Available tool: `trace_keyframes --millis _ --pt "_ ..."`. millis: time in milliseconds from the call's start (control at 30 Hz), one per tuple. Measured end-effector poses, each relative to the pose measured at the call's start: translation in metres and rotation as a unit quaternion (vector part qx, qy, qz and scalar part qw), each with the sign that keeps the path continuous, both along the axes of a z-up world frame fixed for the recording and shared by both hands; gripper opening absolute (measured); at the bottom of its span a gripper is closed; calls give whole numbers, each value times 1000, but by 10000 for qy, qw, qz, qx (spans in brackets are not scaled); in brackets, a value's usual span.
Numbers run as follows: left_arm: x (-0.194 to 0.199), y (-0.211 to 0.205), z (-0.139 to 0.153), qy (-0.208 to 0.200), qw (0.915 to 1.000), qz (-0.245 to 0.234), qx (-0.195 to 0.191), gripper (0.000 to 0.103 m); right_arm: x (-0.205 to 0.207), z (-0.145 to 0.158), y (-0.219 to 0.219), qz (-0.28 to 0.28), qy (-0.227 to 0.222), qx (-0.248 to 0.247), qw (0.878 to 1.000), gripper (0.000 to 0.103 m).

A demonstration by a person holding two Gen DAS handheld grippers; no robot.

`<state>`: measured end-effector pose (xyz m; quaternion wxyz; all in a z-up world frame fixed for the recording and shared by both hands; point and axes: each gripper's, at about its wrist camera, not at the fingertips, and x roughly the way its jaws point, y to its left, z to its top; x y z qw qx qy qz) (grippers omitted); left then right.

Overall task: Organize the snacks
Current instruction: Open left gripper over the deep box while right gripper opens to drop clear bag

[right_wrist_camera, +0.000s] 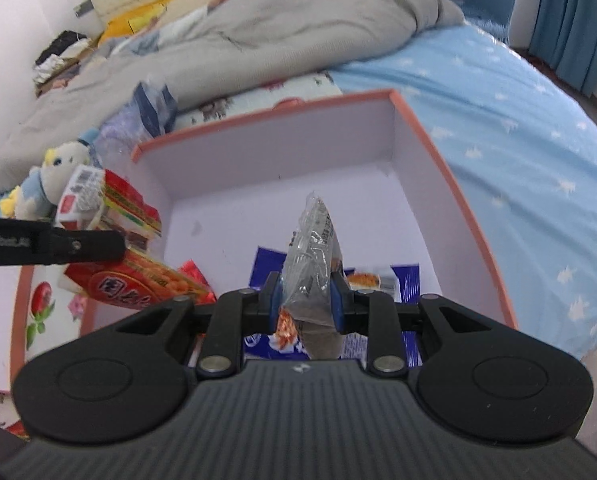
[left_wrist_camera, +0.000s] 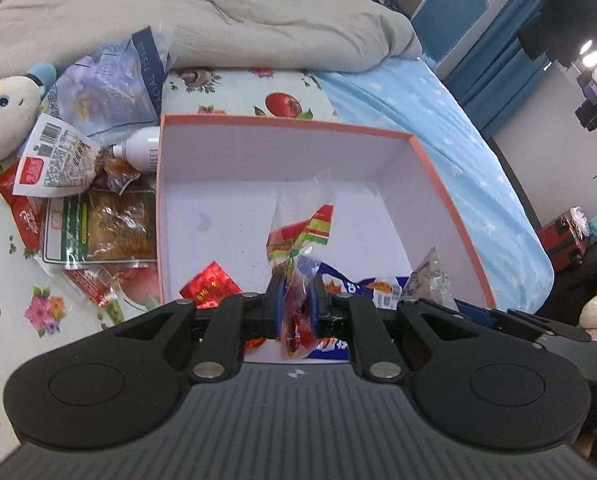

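Pinched between the left gripper's (left_wrist_camera: pixel 296 300) blue pads, a clear red-and-yellow snack packet (left_wrist_camera: pixel 300 236) hangs over the pink-rimmed white box (left_wrist_camera: pixel 438 172) on the bed, while the right gripper (right_wrist_camera: pixel 306 300) clamps a clear grey-filled packet (right_wrist_camera: pixel 312 264) above the blue packets (right_wrist_camera: pixel 402 280) inside.

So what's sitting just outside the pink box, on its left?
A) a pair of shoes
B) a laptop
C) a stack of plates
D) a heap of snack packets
D: a heap of snack packets lies on the flowered cloth beside the box, next to a white bottle and a plush toy.
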<state>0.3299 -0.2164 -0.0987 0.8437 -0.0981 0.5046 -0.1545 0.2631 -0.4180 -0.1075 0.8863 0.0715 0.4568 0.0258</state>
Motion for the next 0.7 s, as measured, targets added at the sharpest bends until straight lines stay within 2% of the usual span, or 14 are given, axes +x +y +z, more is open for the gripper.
trace_keyframes --millis 133,200,233,267,333,700 --pt "-3 -2 5 -70 9999 -77 40 15 -1 2 -3 -55 -7 43 10000 30" --pt "-4 -4 11 -104 9999 -95 77 23 -1 4 -5 -53 -26 119 9999 31" --pt "-5 -4 15 -143 9998 -94 66 33 0 6 -7 -78 -48 138 9999 35" --pt "-7 -4 18 -198 9997 -95 59 38 -1 8 -9 -106 -91 167 9998 41" --pt "-10 -5 26 -339 9993 -126 62 39 -3 16 -12 -133 -226 250 9993 44" --pt "-47 -5 84 -1268 9917 -220 15 39 -34 69 -10 -90 -1121 363 9930 44"
